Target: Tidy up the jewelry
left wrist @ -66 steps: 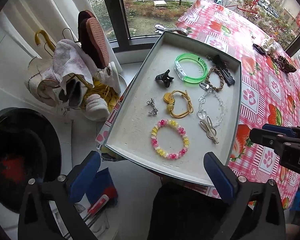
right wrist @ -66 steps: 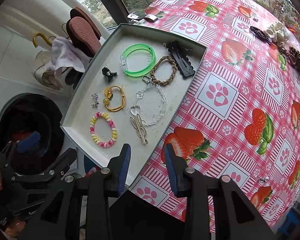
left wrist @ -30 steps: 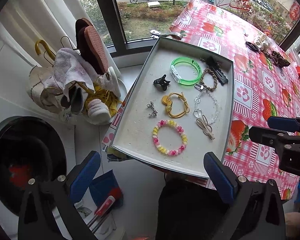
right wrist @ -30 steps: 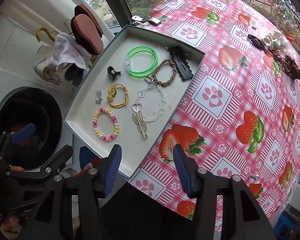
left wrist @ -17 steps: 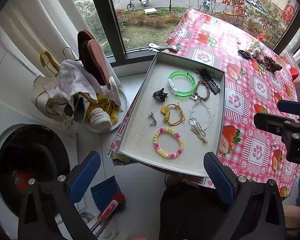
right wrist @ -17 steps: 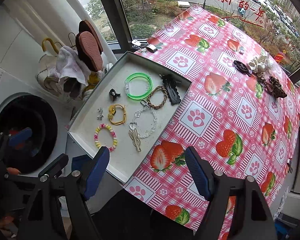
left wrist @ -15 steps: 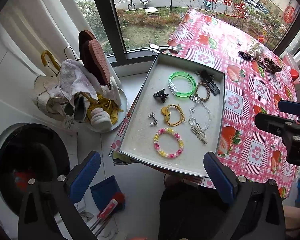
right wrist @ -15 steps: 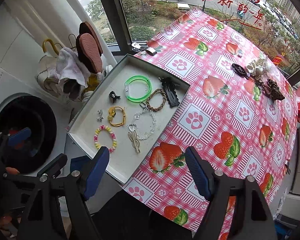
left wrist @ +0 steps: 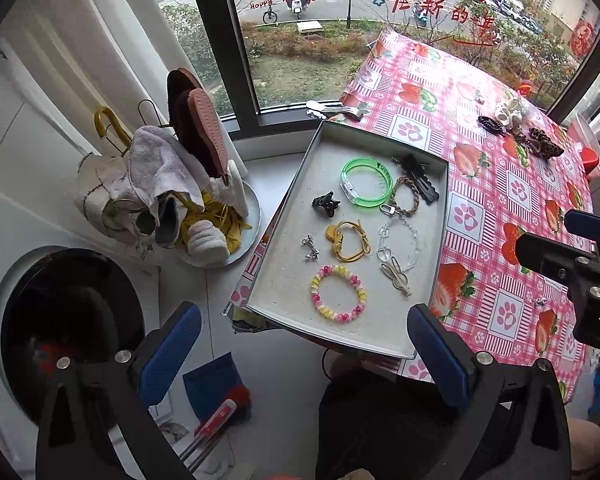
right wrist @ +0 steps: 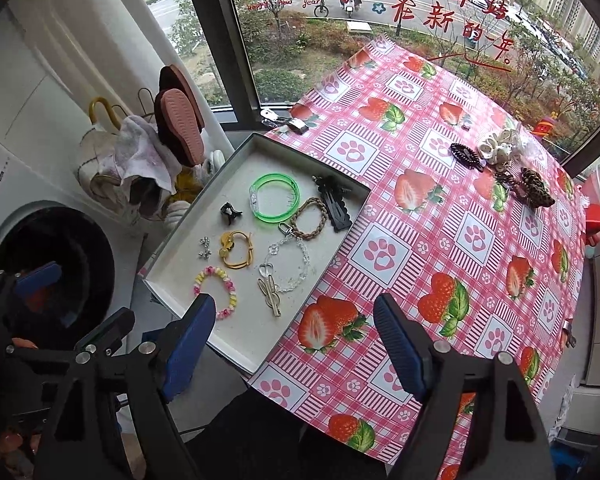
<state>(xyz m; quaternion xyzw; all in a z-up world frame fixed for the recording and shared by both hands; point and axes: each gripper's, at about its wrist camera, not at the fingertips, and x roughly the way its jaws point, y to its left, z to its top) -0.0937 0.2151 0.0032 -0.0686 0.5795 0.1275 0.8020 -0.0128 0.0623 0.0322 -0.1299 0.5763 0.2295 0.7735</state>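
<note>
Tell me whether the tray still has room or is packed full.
Has room. In the tray, the beaded bracelet, green bangle and other pieces lie spread in one layer, with bare floor along its left and near edges.

A washing machine (left wrist: pixel 60 320) stands below slippers (left wrist: pixel 198 132) and a towel (left wrist: pixel 156 168).

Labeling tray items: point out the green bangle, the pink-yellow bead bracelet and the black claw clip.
green bangle (left wrist: pixel 385 189): left wrist view, right side of its band.
pink-yellow bead bracelet (left wrist: pixel 317 283): left wrist view, left beads.
black claw clip (right wrist: pixel 231 213): right wrist view, its body.
</note>
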